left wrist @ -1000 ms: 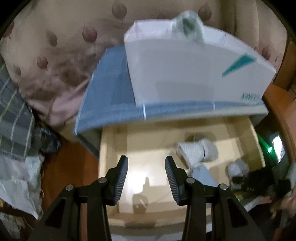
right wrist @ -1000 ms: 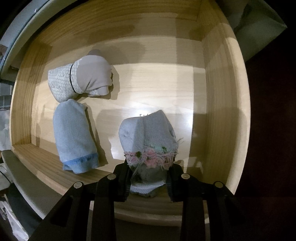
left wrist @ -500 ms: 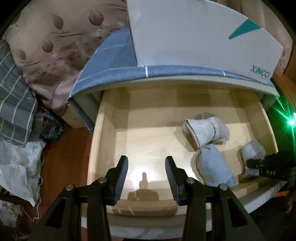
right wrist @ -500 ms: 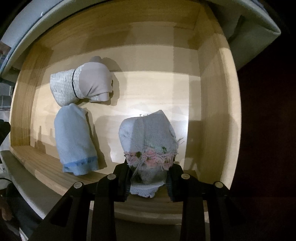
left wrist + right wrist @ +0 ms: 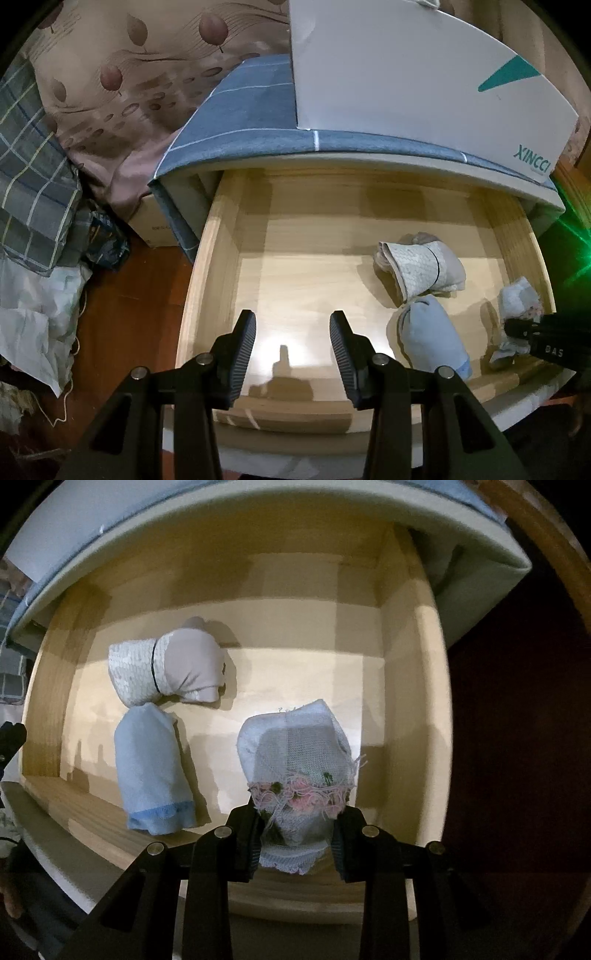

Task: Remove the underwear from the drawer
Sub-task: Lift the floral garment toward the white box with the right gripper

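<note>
The left gripper (image 5: 291, 345) hangs over the bare left side of the open wooden drawer (image 5: 207, 266), its fingers apart with nothing between them. Further right in the drawer lie a rolled grey and white pair (image 5: 166, 668) and, touching it, a rolled light blue pair (image 5: 151, 771). Nearest the right wall, the right gripper (image 5: 295, 834) is squeezed tight on a rolled pair of underwear with pink flower trim (image 5: 295, 753), near the front of the drawer.
</note>
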